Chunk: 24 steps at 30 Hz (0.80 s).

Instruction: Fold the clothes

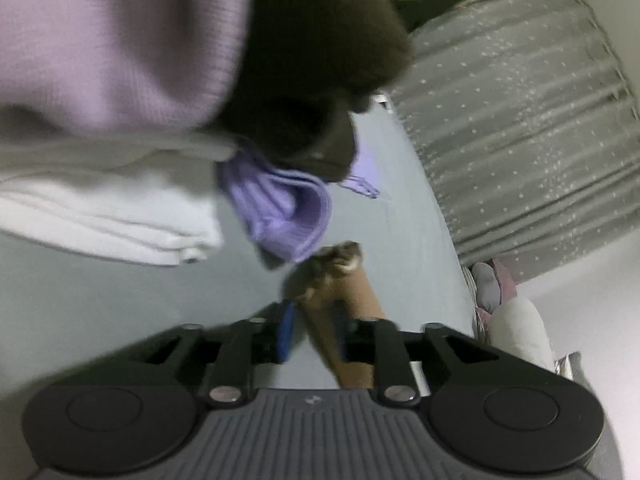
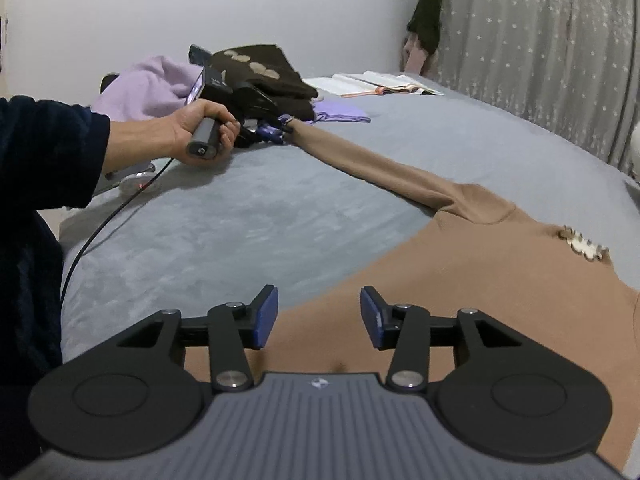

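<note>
Jaws parted on both grippers: right gripper [image 2: 319,317] hovers empty above a tan sweater [image 2: 460,304]; its sleeve [image 1: 340,312] lies loose between the left gripper [image 1: 316,332] fingers.

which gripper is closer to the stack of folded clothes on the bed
Left. The left gripper sits right beside the folded stack, at the tan sleeve's cuff. The right gripper is far off, over the tan top's body.

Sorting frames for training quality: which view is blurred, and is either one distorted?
Left wrist view: motion-smeared, the clothes pile soft and the tan sleeve fuzzy. Right wrist view: sharp on the tan top. Both bend the grey bed with fisheye curvature.
</note>
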Each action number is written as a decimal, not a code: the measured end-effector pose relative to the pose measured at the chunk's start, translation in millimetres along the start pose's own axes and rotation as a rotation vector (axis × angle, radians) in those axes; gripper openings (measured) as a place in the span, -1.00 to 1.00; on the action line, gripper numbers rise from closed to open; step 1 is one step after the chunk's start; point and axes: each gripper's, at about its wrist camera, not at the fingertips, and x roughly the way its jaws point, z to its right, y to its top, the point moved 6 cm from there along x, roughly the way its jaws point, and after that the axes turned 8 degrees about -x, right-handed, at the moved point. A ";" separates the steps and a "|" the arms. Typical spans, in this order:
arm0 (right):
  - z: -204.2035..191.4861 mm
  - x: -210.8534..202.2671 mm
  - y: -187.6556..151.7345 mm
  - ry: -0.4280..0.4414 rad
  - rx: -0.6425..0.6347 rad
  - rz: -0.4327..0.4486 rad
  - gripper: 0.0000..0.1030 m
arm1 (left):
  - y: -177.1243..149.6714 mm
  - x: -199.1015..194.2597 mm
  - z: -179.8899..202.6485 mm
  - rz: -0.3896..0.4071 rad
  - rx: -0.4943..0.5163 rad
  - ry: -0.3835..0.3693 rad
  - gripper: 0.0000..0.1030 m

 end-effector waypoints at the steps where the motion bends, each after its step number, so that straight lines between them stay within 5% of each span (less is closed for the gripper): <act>1: 0.0 2.1 -6.0 0.018 0.011 -0.014 -0.06 | -1.2 2.3 4.2 0.009 0.019 0.000 -0.06; 6: -3.7 4.7 -17.8 0.047 -0.015 -0.045 -0.06 | -8.8 12.0 24.1 0.050 0.079 0.002 0.56; 8: -3.2 3.3 -17.5 0.059 0.000 -0.037 -0.06 | -14.5 17.3 34.5 0.060 0.136 0.033 0.64; 9: -2.0 1.5 -16.9 0.061 0.006 -0.030 -0.06 | -17.4 20.4 39.8 0.064 0.171 0.056 0.56; 11: 0.6 -1.3 -16.0 0.051 0.008 -0.020 -0.06 | -32.9 28.9 53.6 0.033 0.273 0.056 -0.63; 12: 1.4 -2.2 -15.7 0.048 0.009 -0.017 -0.06 | -38.3 32.4 55.0 0.008 0.271 0.052 -0.87; 15: 12.9 -9.9 -13.7 0.018 0.035 0.004 -0.06 | -45.0 30.8 66.5 0.010 0.309 0.022 -0.88; 19: 34.4 -27.3 -8.1 -0.025 0.086 0.051 -0.06 | -36.7 -1.1 107.7 0.101 0.256 -0.135 -0.88; 24: 75.3 -53.8 -3.2 -0.068 0.234 0.129 -0.05 | -55.7 -19.1 164.7 0.105 0.290 -0.257 -0.88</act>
